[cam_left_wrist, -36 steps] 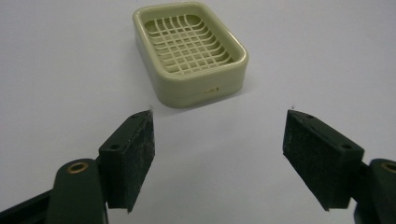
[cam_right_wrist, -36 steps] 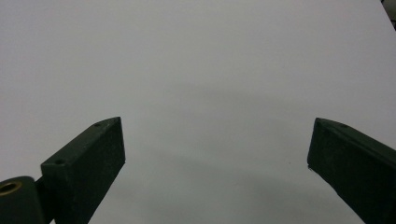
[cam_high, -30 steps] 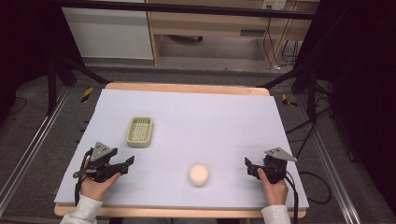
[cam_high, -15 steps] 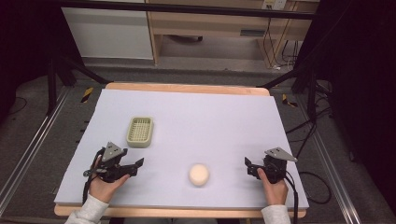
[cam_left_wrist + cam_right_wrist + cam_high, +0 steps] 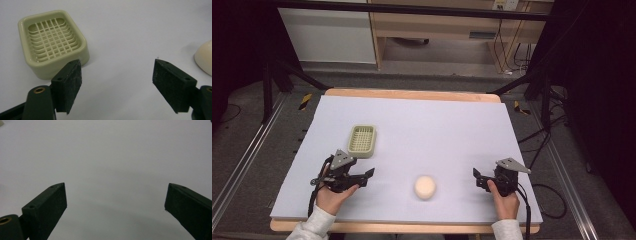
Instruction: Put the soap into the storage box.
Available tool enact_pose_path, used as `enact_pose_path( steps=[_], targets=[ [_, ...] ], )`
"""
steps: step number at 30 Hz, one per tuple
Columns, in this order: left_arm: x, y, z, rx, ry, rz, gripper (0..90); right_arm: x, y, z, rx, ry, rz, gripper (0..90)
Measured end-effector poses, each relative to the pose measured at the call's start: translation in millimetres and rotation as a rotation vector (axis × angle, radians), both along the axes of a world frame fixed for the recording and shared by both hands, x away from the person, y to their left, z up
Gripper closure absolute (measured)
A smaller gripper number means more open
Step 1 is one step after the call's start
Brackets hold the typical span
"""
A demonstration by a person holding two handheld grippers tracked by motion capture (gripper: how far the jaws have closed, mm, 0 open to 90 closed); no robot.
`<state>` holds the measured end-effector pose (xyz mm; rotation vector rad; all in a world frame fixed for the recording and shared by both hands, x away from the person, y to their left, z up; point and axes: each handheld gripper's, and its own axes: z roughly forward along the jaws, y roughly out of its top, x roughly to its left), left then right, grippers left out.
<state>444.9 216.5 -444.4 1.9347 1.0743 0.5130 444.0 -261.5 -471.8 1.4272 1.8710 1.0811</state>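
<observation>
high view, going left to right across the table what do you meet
left gripper → soap dish → soap → right gripper

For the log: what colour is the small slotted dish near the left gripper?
Pale green rectangular plastic dish with a grid floor, clearest in the left gripper view.

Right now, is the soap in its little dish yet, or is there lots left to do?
Not yet. Nothing looks done: the soap lies on the table, apart from the empty soap dish. In hand: the left gripper, jaws open, sits between dish and soap, pointing toward the soap. The right gripper rests open, holding nothing. Left, probably: grab the soap, carry it over, set it in the dish.
</observation>
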Motion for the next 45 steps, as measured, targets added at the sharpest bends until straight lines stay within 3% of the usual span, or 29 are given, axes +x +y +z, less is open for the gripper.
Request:
enact_pose_path(
  steps=[4, 20, 45],
  targets=[
    [3.6, -7.8, 3.5, -0.01, -0.002, -0.008, 23.4, 1.3, -0.4, 0.3, -0.01, -0.004, -0.001, 4.5],
    [4.0, -57.0, 10.2, 0.03, -0.007, -0.119, 22.8, 1.1, -2.0, 1.7, -0.012, -0.014, -0.001, 4.5],
    [3.9, -96.1, 12.4, 0.033, 0.001, -0.194, 22.6, 2.0, 0.5, 2.6, -0.007, -0.009, 0.003, 4.3]
  ],
)
